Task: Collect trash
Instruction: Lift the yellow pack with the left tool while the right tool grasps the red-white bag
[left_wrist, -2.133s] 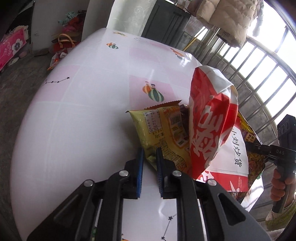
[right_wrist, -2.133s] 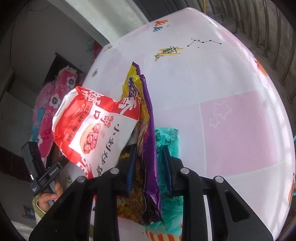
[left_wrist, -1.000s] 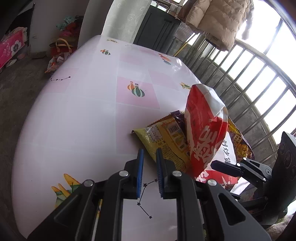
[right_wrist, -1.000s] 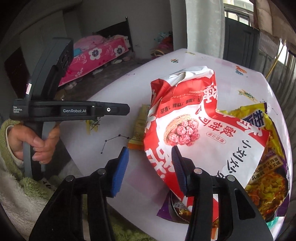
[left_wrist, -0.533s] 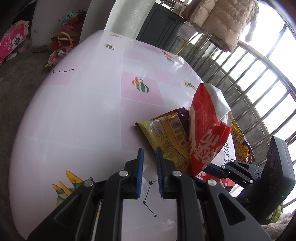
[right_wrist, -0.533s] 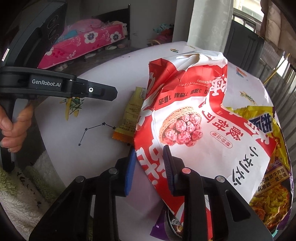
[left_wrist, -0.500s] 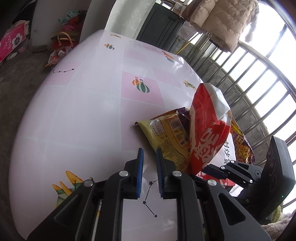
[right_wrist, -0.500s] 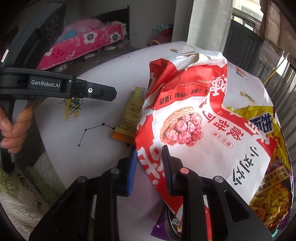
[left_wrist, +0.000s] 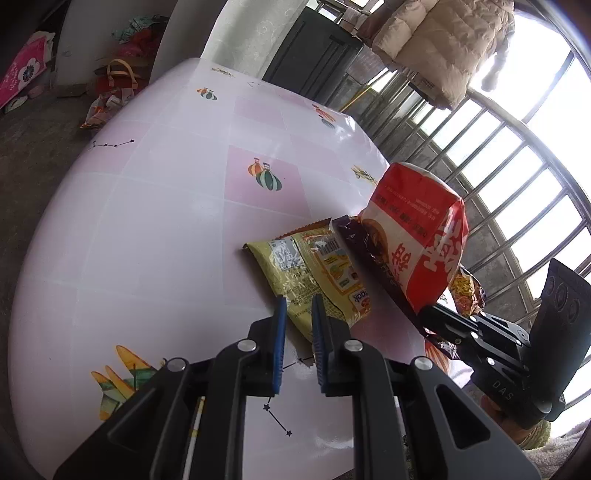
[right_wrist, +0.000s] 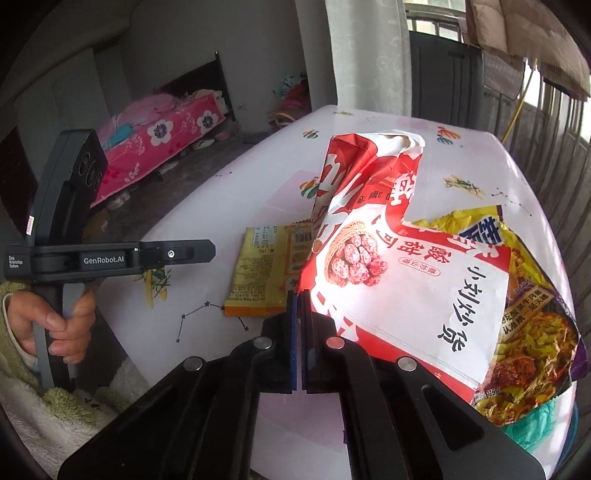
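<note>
A red-and-white snack bag (right_wrist: 399, 266) stands tilted up off the table, its torn top open. My right gripper (right_wrist: 298, 293) is shut on the bag's lower left edge; from the left wrist view the right gripper (left_wrist: 424, 312) meets the bag (left_wrist: 417, 236) at its bottom. A flat yellow snack packet (left_wrist: 310, 266) lies on the table just ahead of my left gripper (left_wrist: 297, 301). Its blue pads stand a narrow gap apart with nothing gripped. In the right wrist view the left gripper (right_wrist: 210, 253) hovers left of the yellow packet (right_wrist: 258, 273).
Under the red bag lie a purple-and-yellow noodle wrapper (right_wrist: 528, 332) and a teal plastic bag (right_wrist: 535, 424). The pink-and-white patterned table (left_wrist: 166, 221) ends near window bars (left_wrist: 517, 177) on the right. A person's hand (right_wrist: 55, 325) holds the left gripper's handle. A pink floral bed (right_wrist: 166, 136) stands beyond.
The right gripper's jaws closed on the red-and-white bag's lower edge, and the bag tipped more upright. The left gripper stayed where it was.
</note>
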